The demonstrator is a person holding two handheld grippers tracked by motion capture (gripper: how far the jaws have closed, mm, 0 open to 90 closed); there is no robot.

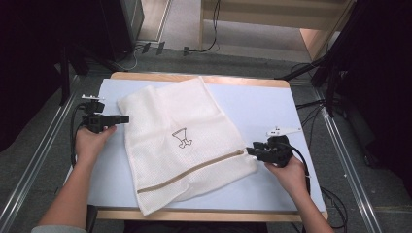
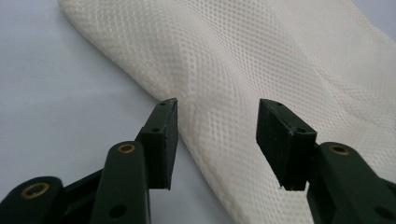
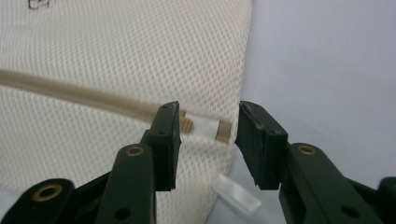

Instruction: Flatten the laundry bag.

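Note:
A cream mesh laundry bag [image 1: 180, 141] lies flat on the pale blue table, with a small black logo [image 1: 182, 138] and a tan zipper [image 1: 194, 170] running across its lower part. My left gripper [image 1: 125, 119] stands open at the bag's upper left edge. In the left gripper view the mesh edge [image 2: 219, 140] lies between the parted jaws, untouched by the pads. My right gripper [image 1: 250, 150] is open at the bag's right corner. In the right gripper view the zipper's end [image 3: 203, 127] and a white pull tab [image 3: 238, 196] lie between its jaws, with no pad pressing on them.
The table [image 1: 272, 107] has a wooden rim at front and back. Bare blue surface lies to the right of the bag and along the left edge. Cables and black stands [image 1: 330, 82] crowd the floor beyond the table.

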